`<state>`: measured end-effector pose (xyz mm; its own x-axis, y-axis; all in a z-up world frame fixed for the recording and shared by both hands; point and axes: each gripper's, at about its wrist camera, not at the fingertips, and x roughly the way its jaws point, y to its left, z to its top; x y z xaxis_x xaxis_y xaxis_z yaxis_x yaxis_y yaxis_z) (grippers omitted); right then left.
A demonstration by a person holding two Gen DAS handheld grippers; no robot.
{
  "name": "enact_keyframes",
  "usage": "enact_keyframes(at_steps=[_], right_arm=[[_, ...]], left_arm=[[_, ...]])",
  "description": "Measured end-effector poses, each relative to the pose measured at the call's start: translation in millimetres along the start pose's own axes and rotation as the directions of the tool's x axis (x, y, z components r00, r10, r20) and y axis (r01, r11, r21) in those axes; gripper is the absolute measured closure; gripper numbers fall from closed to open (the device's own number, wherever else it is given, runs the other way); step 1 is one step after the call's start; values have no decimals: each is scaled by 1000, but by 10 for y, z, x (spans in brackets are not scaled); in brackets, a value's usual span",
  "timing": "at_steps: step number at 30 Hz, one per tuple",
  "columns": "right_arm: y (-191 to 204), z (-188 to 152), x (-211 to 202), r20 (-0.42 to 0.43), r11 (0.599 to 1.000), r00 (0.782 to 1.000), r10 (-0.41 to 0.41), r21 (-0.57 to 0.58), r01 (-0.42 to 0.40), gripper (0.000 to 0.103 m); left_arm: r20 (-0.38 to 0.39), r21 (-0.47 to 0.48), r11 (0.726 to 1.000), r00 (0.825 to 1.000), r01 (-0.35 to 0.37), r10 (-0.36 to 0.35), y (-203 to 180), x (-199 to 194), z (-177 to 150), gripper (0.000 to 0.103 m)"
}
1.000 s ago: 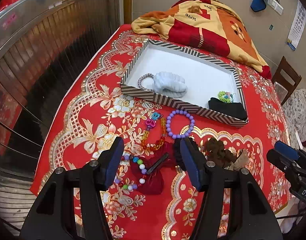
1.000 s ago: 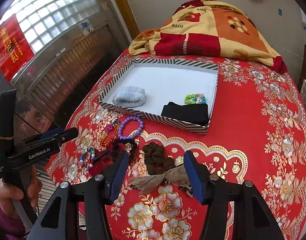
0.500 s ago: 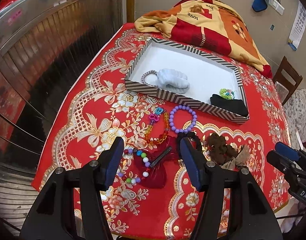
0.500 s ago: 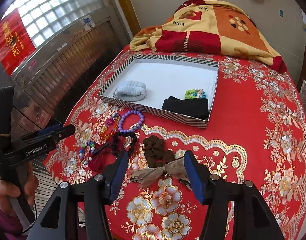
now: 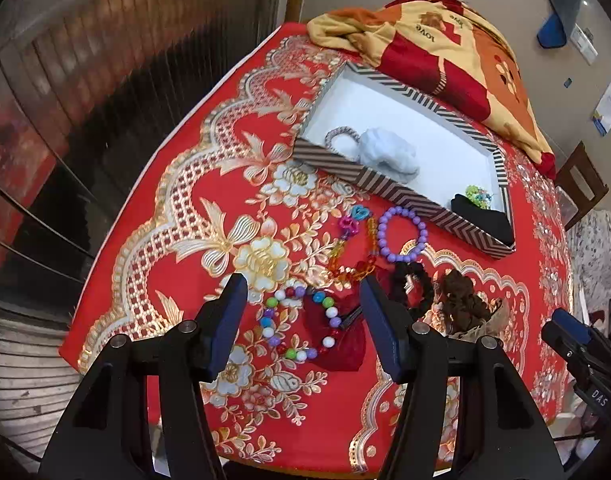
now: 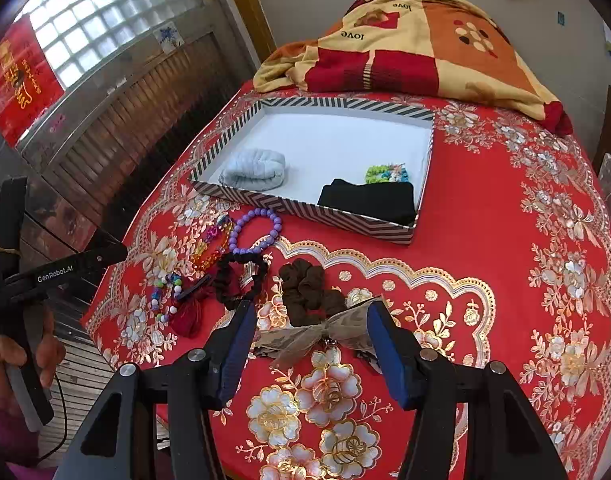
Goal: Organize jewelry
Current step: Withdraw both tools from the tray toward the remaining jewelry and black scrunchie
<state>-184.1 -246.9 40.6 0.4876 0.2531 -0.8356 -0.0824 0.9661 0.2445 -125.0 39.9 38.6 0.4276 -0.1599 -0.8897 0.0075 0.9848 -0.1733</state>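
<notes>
A striped box (image 5: pixel 389 187) (image 6: pixel 305 210) holds a pale blue scrunchie (image 5: pixel 389 154) (image 6: pixel 254 169), a black cloth (image 6: pixel 367 200) and a green bead piece (image 6: pixel 385 172). In front of it lie a purple bead bracelet (image 5: pixel 401 234) (image 6: pixel 254 229), an orange bead string (image 5: pixel 351 256), a multicoloured bead bracelet (image 5: pixel 301 320), a red pouch (image 5: pixel 341 344), a black scrunchie (image 5: pixel 413 286) (image 6: pixel 241 276) and a brown scrunchie with a bow (image 6: pixel 311 292). My left gripper (image 5: pixel 303 300) is open above the multicoloured bracelet. My right gripper (image 6: pixel 311 332) is open above the bow.
The table has a red floral cloth (image 6: pixel 505 240). A folded red and yellow blanket (image 6: pixel 409 48) lies behind the box. The table's left edge drops to a metal grille (image 5: pixel 85 100). A wooden chair (image 5: pixel 581 184) stands at the right.
Both grippers have drawn back and up from the table; the jewelry looks farther off. Nothing on the table has moved.
</notes>
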Motion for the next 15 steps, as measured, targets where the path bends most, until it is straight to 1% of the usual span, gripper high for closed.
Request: enact_keyframes(at_steps=[3,8,12,15], right_arm=[[32,6,56,-11,1000,1000,6,-6,-6,48],[143,19,176,-27,999,999,38,-34,-39,48],[286,51,295,-27,994,998,62,-83,-64,48],[369,81,466,-52,991,996,70,-108,-75,48]], left_arm=[[-23,-3,1000,1000,16,-16,38,49,-22,45],[-66,8,999,997,40,-40,63,152,-59,45],[-88,-9,1000,996,26,-27,145,239,-54,45],[-107,-16,1000,994,14,-16,222,311,-52,45]])
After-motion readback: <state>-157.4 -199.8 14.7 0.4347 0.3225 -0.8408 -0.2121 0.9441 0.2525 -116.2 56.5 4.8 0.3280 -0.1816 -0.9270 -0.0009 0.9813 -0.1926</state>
